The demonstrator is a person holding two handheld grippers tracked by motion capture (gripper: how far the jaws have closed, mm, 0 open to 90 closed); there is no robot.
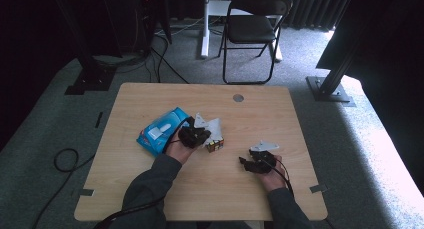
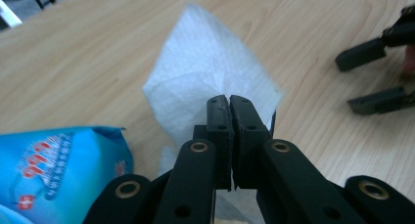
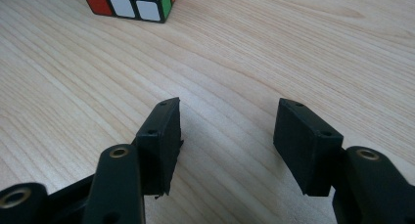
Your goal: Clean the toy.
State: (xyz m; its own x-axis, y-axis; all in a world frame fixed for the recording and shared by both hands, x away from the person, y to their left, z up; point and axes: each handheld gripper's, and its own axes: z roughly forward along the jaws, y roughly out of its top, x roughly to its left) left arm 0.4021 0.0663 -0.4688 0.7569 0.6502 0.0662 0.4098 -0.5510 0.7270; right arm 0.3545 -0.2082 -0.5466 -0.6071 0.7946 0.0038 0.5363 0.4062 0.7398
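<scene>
left gripper [image 2: 230, 99] pinching tissue [image 2: 205, 72] | right gripper [image 3: 225, 121] fingers apart, empty

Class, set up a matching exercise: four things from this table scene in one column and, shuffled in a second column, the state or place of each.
Things:
1. left gripper
2. right gripper
3. tissue pack
4. cube

States or places:
A. blue, lying at the table's left
B. jaws apart, nothing between them
C. jaws shut on a white tissue
D. coloured squares, partly under the tissue

Pairs: 1-C, 2-B, 3-A, 4-D
</scene>
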